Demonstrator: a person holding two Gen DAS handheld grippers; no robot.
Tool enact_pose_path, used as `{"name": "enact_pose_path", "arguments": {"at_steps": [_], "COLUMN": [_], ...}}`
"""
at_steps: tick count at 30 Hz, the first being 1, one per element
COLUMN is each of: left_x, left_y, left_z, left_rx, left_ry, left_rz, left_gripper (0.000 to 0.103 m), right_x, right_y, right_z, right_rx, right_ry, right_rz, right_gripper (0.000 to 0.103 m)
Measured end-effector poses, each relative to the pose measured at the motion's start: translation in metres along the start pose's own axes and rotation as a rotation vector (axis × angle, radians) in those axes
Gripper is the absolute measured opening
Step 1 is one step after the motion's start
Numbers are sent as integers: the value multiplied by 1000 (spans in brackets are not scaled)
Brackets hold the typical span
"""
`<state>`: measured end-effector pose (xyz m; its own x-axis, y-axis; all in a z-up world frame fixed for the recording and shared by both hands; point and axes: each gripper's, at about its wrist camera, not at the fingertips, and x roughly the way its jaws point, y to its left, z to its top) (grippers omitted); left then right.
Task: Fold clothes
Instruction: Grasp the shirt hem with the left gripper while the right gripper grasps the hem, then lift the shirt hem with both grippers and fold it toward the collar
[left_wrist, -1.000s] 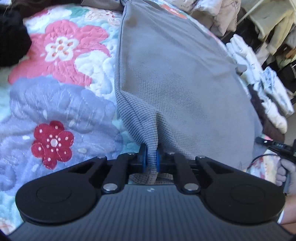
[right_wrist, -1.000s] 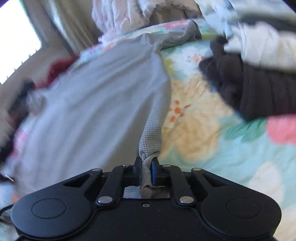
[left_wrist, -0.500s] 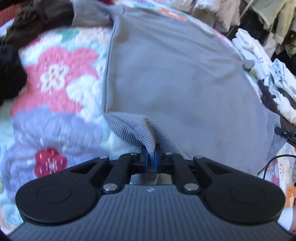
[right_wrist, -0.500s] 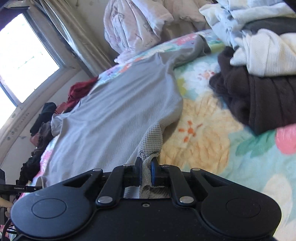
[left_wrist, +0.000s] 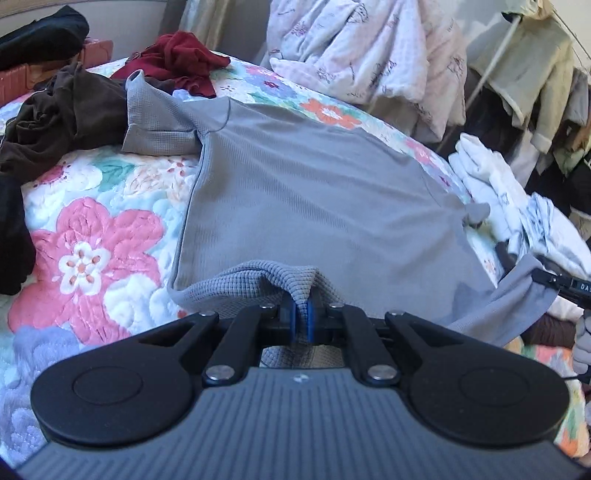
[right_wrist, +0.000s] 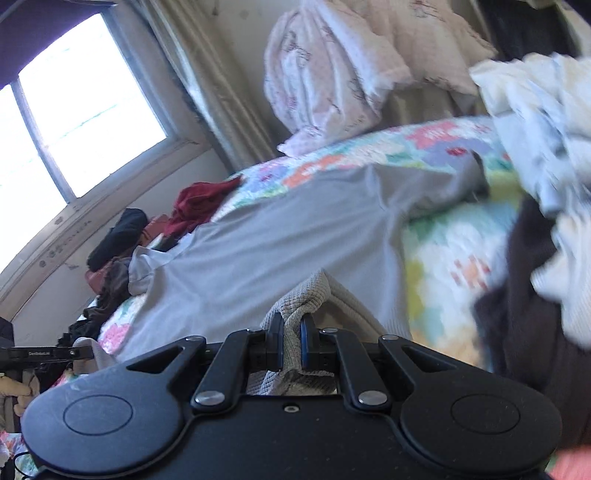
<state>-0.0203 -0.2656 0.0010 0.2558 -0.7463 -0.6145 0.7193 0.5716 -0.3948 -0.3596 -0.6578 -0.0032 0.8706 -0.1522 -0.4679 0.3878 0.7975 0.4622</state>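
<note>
A grey waffle-knit T-shirt lies spread flat across the floral quilted bed. The left gripper has its jaws clamped on one bottom hem corner, and the right gripper pinches the other corner likewise.

Black hand-held gripper, blue pads

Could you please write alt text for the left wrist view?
The left gripper pinches the ribbed hem of a grey shirt spread over a floral quilt. Dark clothes lie at left, white ones at right.
</note>
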Motion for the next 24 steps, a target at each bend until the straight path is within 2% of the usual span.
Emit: {"name": "enact_pose_path", "arguments": {"at_steps": [3, 6, 11, 14, 18, 21, 24], "left_x": [-5, -2, 29, 60, 105, 138, 163], "left_y": [-1, 8, 23, 27, 31, 35, 46], "left_z": [10, 28, 76, 112, 155, 165, 171], "left_rx": [-10, -68, -137, -151, -160, -134, -183], "left_ry": [-46, -83, -107, -123, -149, -168, -145], "left_rz": [0, -13, 5, 12, 55, 99, 108], "left_gripper": [5, 5, 4, 4, 4, 4, 4], "right_x": [11, 23, 59, 94, 139, 176, 207], "right_y": [0, 8, 13, 1, -8, -13, -27], "right_z": [28, 60, 113, 149, 188, 194, 195], "right_rx": [8, -55, -111, -105, -213, -314, -299], "right_ry": [5, 14, 63, 129, 163, 197, 234], "right_rz": [35, 42, 43, 9, -83, -173, -177], "right_gripper": [10, 10, 10, 10, 10, 10, 10]}}
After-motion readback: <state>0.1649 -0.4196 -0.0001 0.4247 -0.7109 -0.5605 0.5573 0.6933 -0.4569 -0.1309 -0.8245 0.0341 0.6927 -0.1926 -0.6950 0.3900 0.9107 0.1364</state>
